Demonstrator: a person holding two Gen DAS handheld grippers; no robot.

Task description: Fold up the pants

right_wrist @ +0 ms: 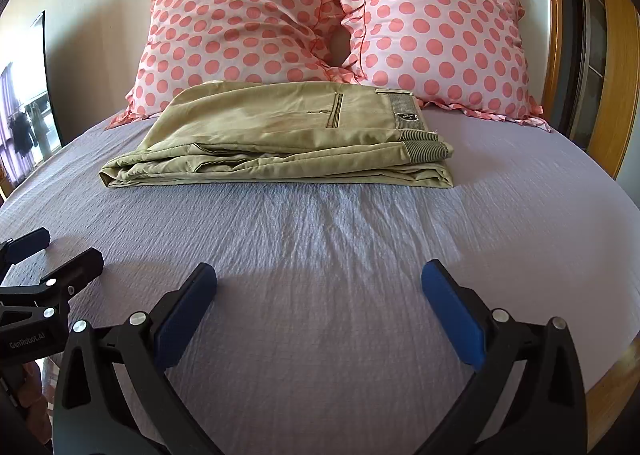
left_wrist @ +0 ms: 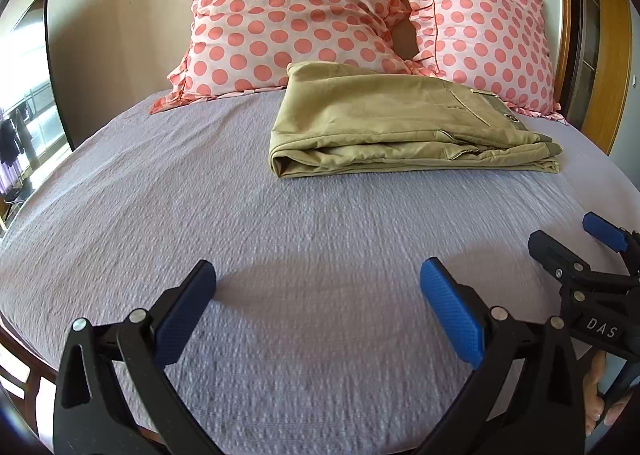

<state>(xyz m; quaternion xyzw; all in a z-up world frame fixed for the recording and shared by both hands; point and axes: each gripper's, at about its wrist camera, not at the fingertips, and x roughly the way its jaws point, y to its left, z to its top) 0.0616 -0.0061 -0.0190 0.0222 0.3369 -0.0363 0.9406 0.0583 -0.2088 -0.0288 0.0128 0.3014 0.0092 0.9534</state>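
Since folded khaki cotton pants (right_wrist: 280, 135) lie limp, light: pinch stacked edges. Left gripper (left_wrist: 318, 311), right gripper (right_wrist: 320, 311) both spread wide, empty.

A bed covered with a pale lavender crinkle-textured sheet (right_wrist: 320, 255) carries everything. Folded khaki cotton pants (right_wrist: 280, 135) lie flat on it in a compact stack toward the head end. Behind them, two pink ruffle-edged pillows with coral polka dots (right_wrist: 248, 15) rest on the sheet side by side, touching the pants' far edge.
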